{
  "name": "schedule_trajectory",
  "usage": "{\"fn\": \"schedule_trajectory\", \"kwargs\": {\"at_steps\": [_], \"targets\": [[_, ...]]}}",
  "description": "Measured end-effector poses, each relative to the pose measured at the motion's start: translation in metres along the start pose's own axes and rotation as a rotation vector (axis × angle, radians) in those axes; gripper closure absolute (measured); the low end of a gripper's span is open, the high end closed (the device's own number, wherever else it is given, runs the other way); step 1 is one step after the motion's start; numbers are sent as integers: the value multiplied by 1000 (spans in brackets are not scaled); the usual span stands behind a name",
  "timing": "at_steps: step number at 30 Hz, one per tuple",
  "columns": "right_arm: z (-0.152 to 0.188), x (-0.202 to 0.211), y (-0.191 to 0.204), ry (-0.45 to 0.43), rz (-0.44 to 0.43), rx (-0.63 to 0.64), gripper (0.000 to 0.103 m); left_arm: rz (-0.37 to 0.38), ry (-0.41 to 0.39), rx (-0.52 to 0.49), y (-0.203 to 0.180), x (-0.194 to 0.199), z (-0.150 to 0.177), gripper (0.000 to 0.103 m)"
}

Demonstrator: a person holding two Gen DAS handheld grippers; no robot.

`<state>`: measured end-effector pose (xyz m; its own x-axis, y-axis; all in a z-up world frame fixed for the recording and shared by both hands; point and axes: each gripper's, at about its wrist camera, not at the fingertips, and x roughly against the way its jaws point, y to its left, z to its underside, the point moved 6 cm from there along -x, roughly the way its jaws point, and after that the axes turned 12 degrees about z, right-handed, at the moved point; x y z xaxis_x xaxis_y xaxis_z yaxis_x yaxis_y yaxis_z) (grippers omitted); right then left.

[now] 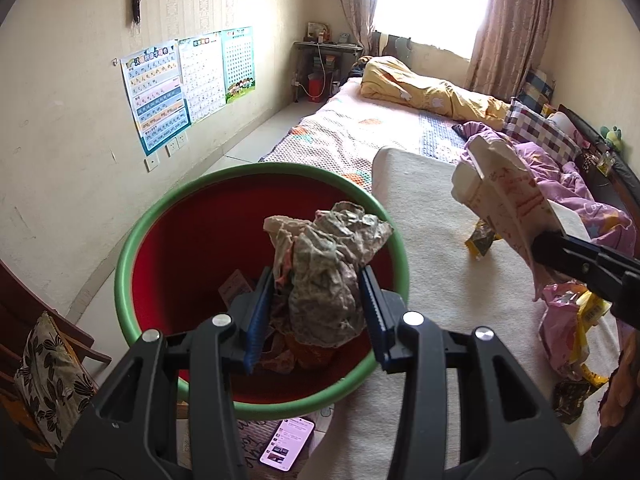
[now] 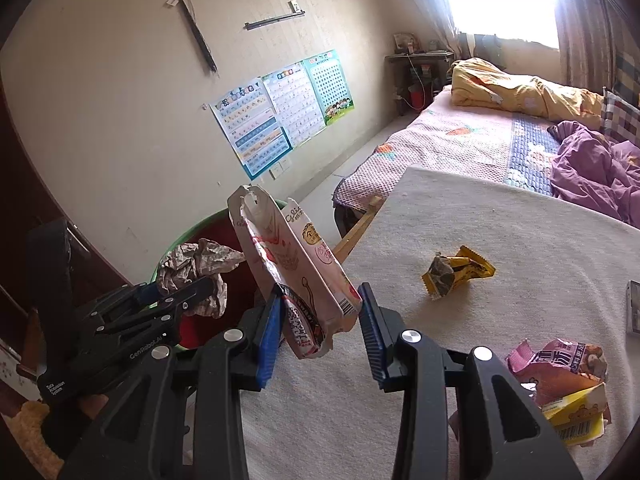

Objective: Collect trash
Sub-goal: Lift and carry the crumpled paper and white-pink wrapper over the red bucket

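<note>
A red bin with a green rim (image 1: 132, 256) stands beside the bed and holds some trash; it also shows in the right wrist view (image 2: 180, 236). My left gripper (image 1: 316, 312) is shut on a crumpled grey-brown wrapper (image 1: 328, 272) and holds it over the bin's opening. My right gripper (image 2: 320, 328) holds a white and pink carton (image 2: 288, 264) upright over the cream blanket (image 2: 500, 220), near the bin; the carton (image 1: 504, 192) shows in the left wrist view too. The jaws stand fairly wide, with the carton against the left pad.
A yellow wrapper (image 2: 456, 272) and a pink and yellow pile of packets (image 2: 560, 384) lie on the blanket. A phone (image 1: 286, 444) lies below the bin. A chair with a patterned cushion (image 1: 44, 376) stands left. Purple and yellow bedding lies further back.
</note>
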<state>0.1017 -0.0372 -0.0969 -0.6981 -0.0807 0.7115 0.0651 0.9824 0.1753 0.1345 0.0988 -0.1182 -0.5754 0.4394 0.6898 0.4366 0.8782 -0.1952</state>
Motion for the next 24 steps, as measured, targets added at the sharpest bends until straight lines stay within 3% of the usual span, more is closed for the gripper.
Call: {"fn": "schedule_trajectory", "kwargs": {"at_steps": [24], "targets": [[-3, -40, 54, 36, 2, 9, 67, -28, 39, -15, 59, -15, 0, 62]]}}
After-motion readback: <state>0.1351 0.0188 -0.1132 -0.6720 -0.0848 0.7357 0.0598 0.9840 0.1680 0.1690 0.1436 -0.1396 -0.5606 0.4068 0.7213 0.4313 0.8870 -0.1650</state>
